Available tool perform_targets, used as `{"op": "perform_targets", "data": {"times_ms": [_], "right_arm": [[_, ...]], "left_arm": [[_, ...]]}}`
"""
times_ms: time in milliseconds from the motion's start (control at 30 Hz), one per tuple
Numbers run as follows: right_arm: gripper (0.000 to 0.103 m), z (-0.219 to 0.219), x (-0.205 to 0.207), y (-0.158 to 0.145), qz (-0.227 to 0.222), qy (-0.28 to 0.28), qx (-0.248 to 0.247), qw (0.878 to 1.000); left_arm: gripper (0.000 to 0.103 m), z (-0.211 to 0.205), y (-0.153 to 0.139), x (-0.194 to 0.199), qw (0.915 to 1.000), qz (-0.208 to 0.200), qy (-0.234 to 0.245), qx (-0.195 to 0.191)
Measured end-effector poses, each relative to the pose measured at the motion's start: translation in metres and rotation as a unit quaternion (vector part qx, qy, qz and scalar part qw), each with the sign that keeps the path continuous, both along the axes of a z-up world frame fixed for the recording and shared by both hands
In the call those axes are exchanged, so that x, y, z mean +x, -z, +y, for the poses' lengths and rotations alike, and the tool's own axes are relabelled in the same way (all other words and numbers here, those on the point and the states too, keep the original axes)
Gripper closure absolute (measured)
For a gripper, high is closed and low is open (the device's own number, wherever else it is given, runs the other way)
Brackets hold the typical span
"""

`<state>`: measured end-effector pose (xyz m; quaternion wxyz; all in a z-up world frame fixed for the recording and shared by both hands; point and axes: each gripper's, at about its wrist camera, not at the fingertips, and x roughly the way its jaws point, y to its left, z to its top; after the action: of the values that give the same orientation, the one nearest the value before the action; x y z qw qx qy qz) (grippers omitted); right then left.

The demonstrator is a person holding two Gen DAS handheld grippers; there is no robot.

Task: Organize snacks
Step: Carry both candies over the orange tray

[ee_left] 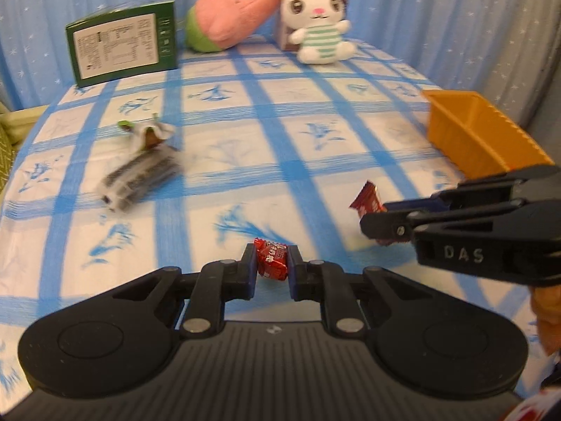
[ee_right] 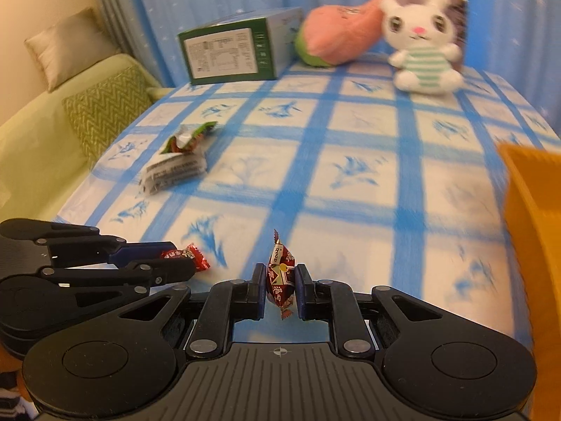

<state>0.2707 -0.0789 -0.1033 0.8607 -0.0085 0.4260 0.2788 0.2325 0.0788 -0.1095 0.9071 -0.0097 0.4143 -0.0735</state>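
We hold a red candy point(ee_left: 271, 259) pinched in our left tongs point(ee_left: 271, 273) and a dark-red candy point(ee_right: 280, 277) clamped in our right tongs point(ee_right: 279, 289), both near the orange bin point(ee_left: 480, 129), above the checked counter point(ee_left: 280, 133). Two wrapped snacks point(ee_left: 140, 172) lie well left of the bin. Slick wrappers, gripped at their edges, could slip out short of the bin.

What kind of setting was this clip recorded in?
Most likely a home living room: a table with a blue-checked cloth stands beside a green sofa with cushions, blue star-print curtains hang behind, and a plush rabbit sits at the table's far edge.
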Motion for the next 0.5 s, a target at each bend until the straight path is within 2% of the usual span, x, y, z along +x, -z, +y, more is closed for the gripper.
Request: {"op": "perform_targets", "data": {"times_ms": [200, 500], "right_arm": [[0.086, -0.041, -0.031, -0.012, -0.004, 0.044, -0.002, 0.999], [0.086, -0.101, -0.078, -0.040, -0.008, 0.109, 0.015, 0.994]], "left_arm": [[0.088, -0.031, -0.010, -0.023, 0.9998, -0.007, 0.001, -0.020], [0.088, -0.069, -0.040, -0.056, 0.9978, -0.028, -0.020, -0.057]]}}
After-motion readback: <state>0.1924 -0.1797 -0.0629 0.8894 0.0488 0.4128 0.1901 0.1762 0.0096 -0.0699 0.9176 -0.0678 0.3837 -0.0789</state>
